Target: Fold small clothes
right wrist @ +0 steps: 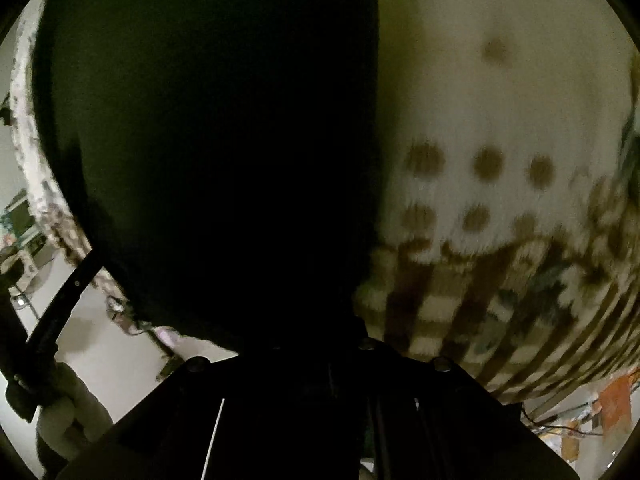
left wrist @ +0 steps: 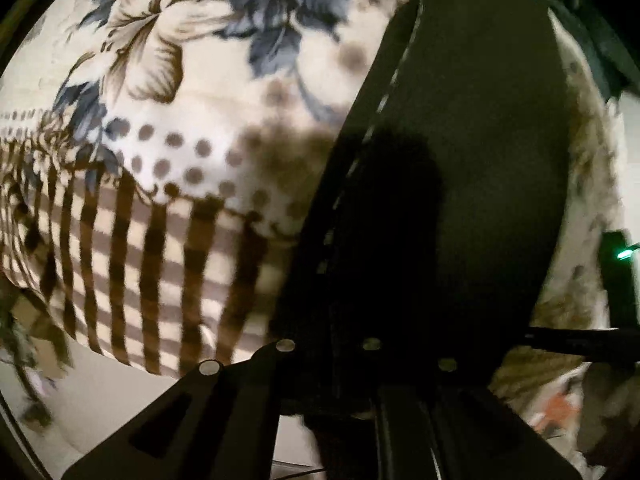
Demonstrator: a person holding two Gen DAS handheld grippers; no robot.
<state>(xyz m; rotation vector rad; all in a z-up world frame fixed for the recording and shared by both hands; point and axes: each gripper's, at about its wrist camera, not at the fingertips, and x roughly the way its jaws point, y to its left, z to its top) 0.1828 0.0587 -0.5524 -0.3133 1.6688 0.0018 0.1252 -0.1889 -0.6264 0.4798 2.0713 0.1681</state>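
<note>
Dark garment (left wrist: 472,128) lay on patterned blanket (left wrist: 168,132), filling both wrist views. My left gripper (left wrist: 384,216) pressed together, pinching stitched edge of garment. My right gripper (right wrist: 304,320) lost in darkness against same cloth; jaws nearly closed, apparently pinching it. Judged fold only starting: edges gripped, no tidy fold visible.

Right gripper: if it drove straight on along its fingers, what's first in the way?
The dark garment. It fills the view ahead of the right gripper, lying on the patterned blanket. The fingertips are lost in shadow, so contact can't be confirmed; the blanket comes next underneath.
</note>
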